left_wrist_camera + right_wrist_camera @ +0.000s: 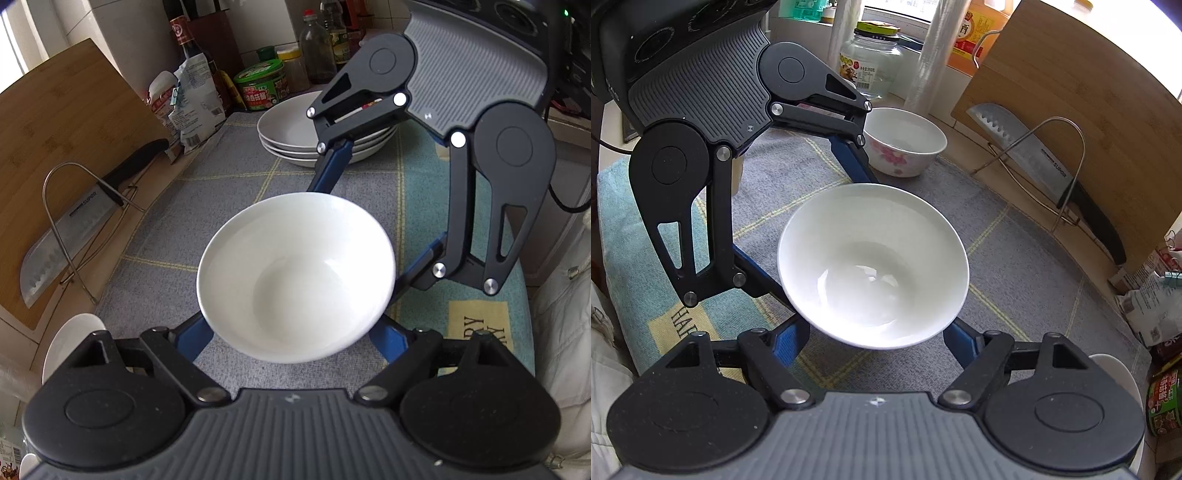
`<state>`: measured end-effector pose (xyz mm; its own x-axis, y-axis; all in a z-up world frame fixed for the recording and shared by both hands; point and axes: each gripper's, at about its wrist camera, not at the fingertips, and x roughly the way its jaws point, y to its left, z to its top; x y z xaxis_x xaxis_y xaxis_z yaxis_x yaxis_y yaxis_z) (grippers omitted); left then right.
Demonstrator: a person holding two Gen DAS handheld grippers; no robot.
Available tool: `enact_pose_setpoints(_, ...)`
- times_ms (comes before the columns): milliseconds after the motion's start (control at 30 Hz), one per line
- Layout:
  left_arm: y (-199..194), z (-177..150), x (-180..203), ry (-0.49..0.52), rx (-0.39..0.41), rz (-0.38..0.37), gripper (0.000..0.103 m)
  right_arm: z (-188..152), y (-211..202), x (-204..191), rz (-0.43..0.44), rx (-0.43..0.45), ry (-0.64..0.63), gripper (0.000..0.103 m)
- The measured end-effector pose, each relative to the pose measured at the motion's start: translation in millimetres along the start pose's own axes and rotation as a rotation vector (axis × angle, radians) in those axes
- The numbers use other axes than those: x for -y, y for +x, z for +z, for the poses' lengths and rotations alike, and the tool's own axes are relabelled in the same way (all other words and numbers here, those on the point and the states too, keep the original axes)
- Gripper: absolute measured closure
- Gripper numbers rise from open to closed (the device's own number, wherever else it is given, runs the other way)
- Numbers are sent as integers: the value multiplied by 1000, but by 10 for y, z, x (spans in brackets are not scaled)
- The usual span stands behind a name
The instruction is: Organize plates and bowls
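Note:
A plain white bowl (295, 273) sits upright over the grey mat, held between both grippers from opposite sides; it also shows in the right wrist view (873, 266). My left gripper (295, 332) has its blue fingers spread under and around the bowl's near side, and it shows from the front in the right wrist view (809, 229). My right gripper (873, 332) does the same from the other side, and shows opposite in the left wrist view (365, 229). The fingertips are hidden by the bowl. A stack of white plates (291, 129) stands beyond. A flowered bowl (905, 142) stands behind.
A bamboo cutting board (55, 147) with a cleaver (62, 243) on a wire rack lines one side. Sauce bottles and a green tin (264, 86) stand at the back. A glass jar (871, 62) and an oil jug stand by the window. Another white dish edge (70, 339) is near.

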<state>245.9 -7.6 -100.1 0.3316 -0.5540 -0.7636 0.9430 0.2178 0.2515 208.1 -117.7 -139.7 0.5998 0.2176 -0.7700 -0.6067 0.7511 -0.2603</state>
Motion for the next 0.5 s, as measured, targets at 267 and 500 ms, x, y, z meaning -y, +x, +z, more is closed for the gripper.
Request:
enact_pose_setpoints(267,139,1,-67,-37,-3,-22,13,-38,112,129,8,-19,26,21)
enact_pose_setpoints(500,228,-11,-96,-51,-3,-38,13,-58,171,130,9,-36,32,21)
